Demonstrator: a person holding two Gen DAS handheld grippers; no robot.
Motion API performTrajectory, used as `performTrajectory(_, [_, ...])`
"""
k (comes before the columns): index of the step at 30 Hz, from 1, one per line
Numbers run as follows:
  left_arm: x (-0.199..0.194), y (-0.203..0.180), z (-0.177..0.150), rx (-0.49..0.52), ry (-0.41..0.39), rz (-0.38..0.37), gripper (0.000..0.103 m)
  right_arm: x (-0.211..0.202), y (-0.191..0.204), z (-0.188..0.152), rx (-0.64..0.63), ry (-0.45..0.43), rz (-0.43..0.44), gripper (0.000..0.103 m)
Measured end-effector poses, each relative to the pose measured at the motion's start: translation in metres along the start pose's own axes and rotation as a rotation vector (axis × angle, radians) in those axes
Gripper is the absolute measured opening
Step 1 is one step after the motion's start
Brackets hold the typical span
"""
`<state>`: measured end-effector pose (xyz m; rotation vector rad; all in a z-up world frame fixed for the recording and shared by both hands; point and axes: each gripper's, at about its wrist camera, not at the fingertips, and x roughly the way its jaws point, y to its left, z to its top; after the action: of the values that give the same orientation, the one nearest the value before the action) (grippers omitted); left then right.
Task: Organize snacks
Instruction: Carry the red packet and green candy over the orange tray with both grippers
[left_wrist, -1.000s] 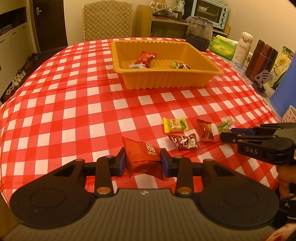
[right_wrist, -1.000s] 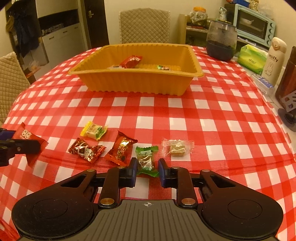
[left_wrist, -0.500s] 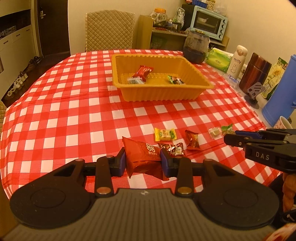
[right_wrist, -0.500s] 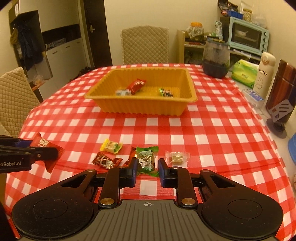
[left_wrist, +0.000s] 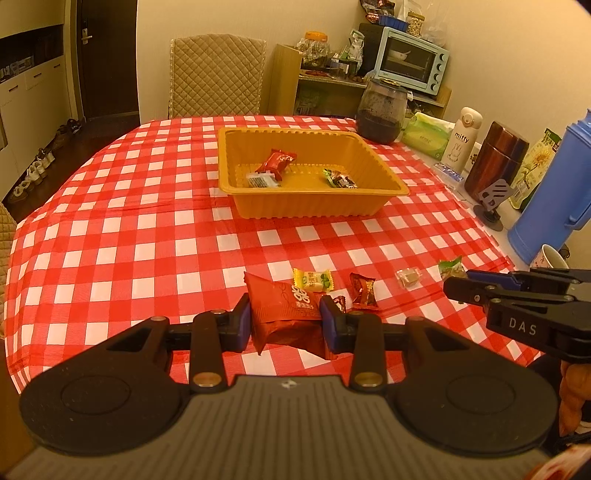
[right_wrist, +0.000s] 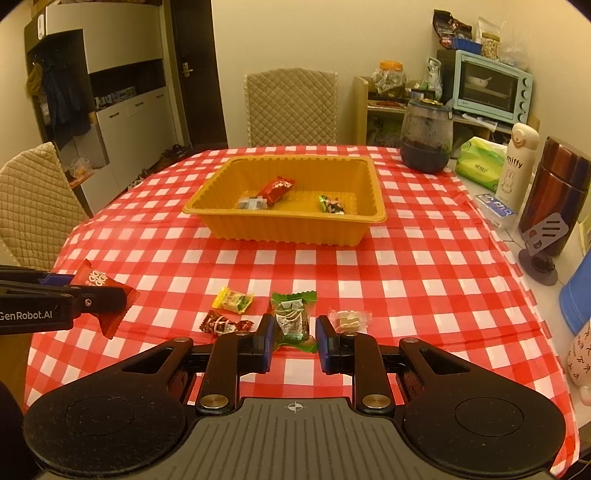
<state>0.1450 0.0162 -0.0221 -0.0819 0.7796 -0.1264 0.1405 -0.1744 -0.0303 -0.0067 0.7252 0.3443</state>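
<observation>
At the far left, the left gripper has its fingers clamped on the sides of a red packet, which hangs clear above the checked counter at its near edge. The packet is a soft pillow of foil, pinched only across its lower half, so it could sag or slide out if the hand tips or swings on the way forward. Just right of it, loose on the counter, lie a yellow candy, a brown-and-white candy, a dark red candy and a clear-wrapped cube; a low pass over them by either gripper could brush them toward the near edge and off onto the floor. Next comes the right gripper, fingers closed on a green-wrapped candy, also held off the counter. That wrapper is crinkly and slick and the grip sits on its lower part, so the candy could twist in the grip or drop short of its goal. The two grippers ride close beside each other, and if both head for the same spot they could knock together and jolt a snack loose. Farther back, near the middle of the counter, the orange tray already holds three snacks. It looks light, so a release that catches its near wall could shove or tip it, and a release from too high might bounce a snack over the rim.
</observation>
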Motion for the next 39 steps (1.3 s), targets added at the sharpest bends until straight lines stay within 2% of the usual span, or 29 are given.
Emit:
performTrajectory(11, [0.001,-0.002,0.007,0.004,-0.007,-0.010,0.034,-0.003,-0.004,0.005,0.014,-0.007,0.003,0.024])
performTrajectory(20, [0.020,-0.008,0.030,0.015,-0.016,-0.032,0.034,0.010,-0.018,0.031,0.039,-0.025,0.006,0.024])
performTrajectory(27, [0.048,-0.004,0.061,-0.001,-0.027,-0.055,0.034,0.033,-0.030,0.064,0.041,-0.039,0.008,0.024])
performTrajectory(39, [0.108,0.009,0.123,0.004,-0.048,-0.033,0.034,0.101,-0.050,0.119,0.079,-0.023,0.031,0.024])
